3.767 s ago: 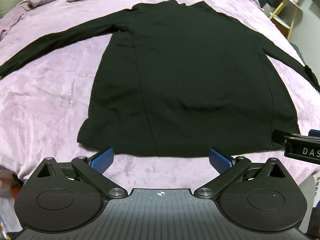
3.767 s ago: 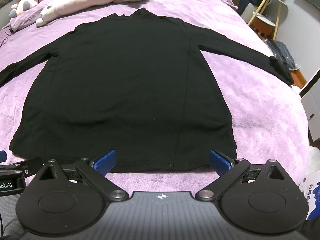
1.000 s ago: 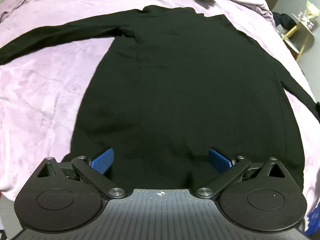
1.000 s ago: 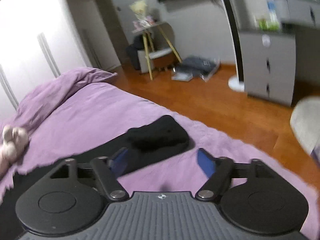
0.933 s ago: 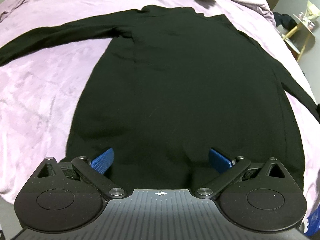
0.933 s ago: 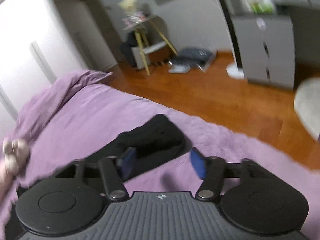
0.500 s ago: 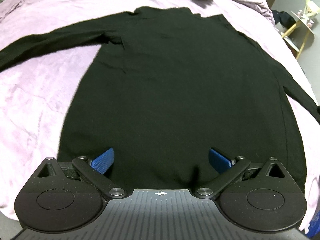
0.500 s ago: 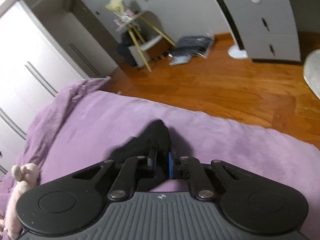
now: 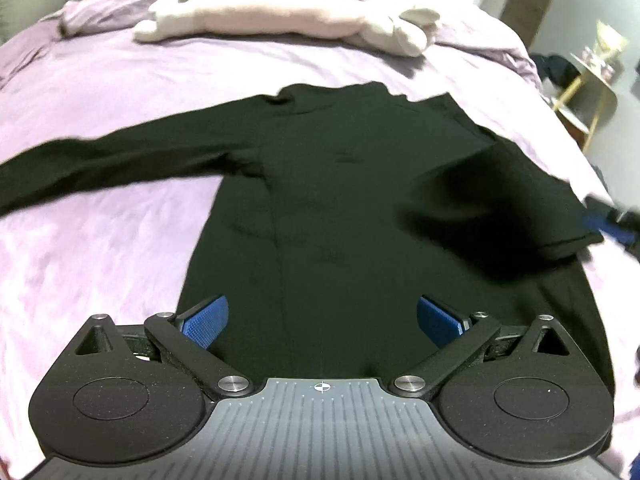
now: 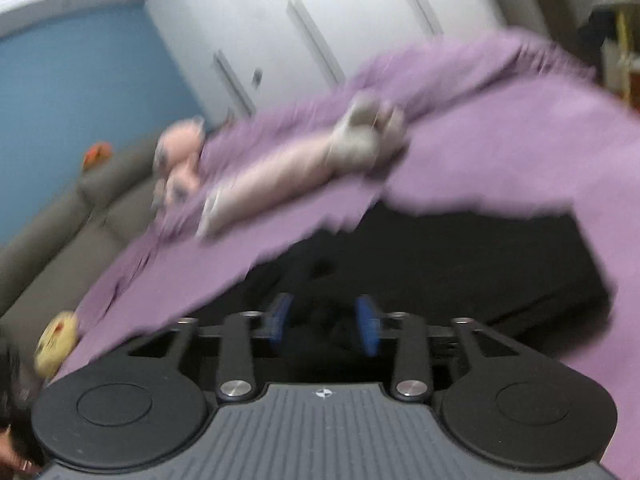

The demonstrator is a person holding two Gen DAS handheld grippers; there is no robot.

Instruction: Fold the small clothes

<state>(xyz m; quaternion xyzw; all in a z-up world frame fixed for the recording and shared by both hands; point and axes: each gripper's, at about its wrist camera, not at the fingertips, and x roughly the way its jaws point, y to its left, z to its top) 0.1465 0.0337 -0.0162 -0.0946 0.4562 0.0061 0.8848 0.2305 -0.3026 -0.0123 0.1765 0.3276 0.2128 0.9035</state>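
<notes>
A black long-sleeved top (image 9: 344,208) lies flat on the purple bedspread (image 9: 100,248), its right sleeve (image 9: 520,208) folded over the body. The left gripper (image 9: 318,322) hovers spread above the hem. The right gripper (image 10: 323,324), blurred, has just been opening, with dark cloth between its pads. A long plush toy (image 9: 280,20) lies beyond the collar.

The right wrist view is motion-blurred throughout; the long black knit top's (image 9: 340,208) left sleeve runs off the left wrist view's left edge.

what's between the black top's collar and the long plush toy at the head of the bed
Only bare purple bedding lies between the black top and the plush toy, as the left wrist view shows.
</notes>
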